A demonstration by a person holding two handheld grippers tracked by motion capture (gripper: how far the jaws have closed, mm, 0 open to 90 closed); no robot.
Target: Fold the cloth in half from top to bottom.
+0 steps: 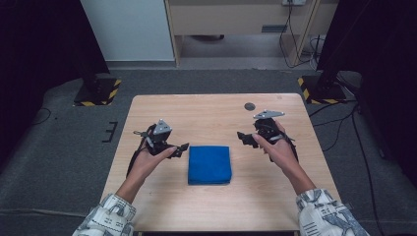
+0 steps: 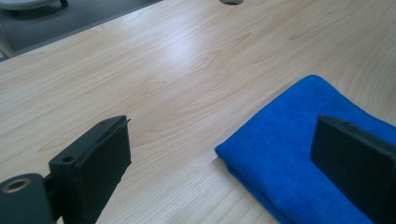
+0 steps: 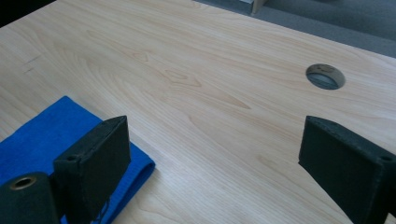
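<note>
Both grippers, left [image 1: 183, 147] and right [image 1: 243, 137], jaws spread, empty, flank folded blue cloth [image 1: 209, 164]. Risk: pinching 1 layer only unfolds it.

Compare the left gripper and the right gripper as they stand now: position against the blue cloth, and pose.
The left gripper sits close by the blue cloth's near-left corner; the right gripper hangs farther off, beyond the cloth's far-right corner. In its own view, the left gripper's right jaw is in front of the cloth; in the right gripper's view, it is the left jaw. Both are open, hold nothing, and point inward over the wooden table.
</note>
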